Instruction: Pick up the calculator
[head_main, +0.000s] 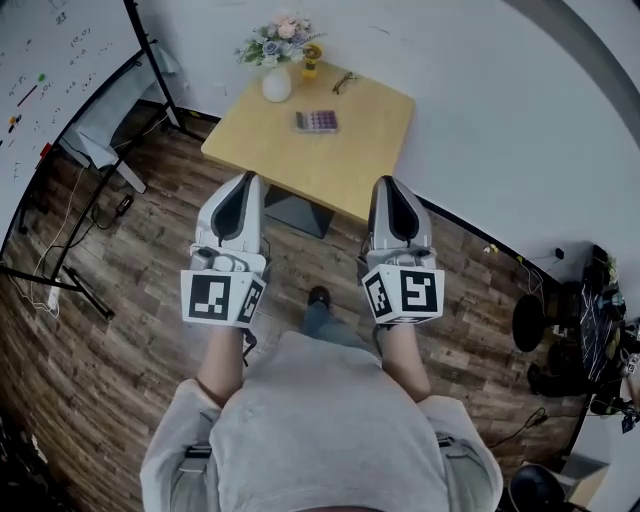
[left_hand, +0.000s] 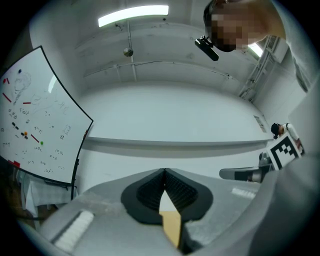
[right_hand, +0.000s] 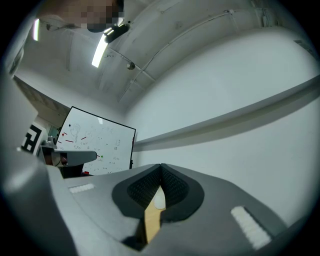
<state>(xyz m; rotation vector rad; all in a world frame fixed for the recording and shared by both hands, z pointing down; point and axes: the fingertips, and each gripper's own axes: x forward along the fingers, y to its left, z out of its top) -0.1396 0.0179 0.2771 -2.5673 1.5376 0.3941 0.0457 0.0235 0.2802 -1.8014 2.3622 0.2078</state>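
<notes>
The near half of the table, upper middle, is bare, so the way to the calculator is open. Behind it stand a vase, a yellow thing and glasses. A whiteboard stand is near the table's left corner.

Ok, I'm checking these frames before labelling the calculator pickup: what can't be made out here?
- calculator: seen in the head view only, too small to read keys or display.
- Both gripper views aim at the wall, so the calculator is out of frame; only a tan sliver of table shows.
- yellow object by the vase: too small to identify.
- whiteboard: cut off by the head view's left edge.
</notes>
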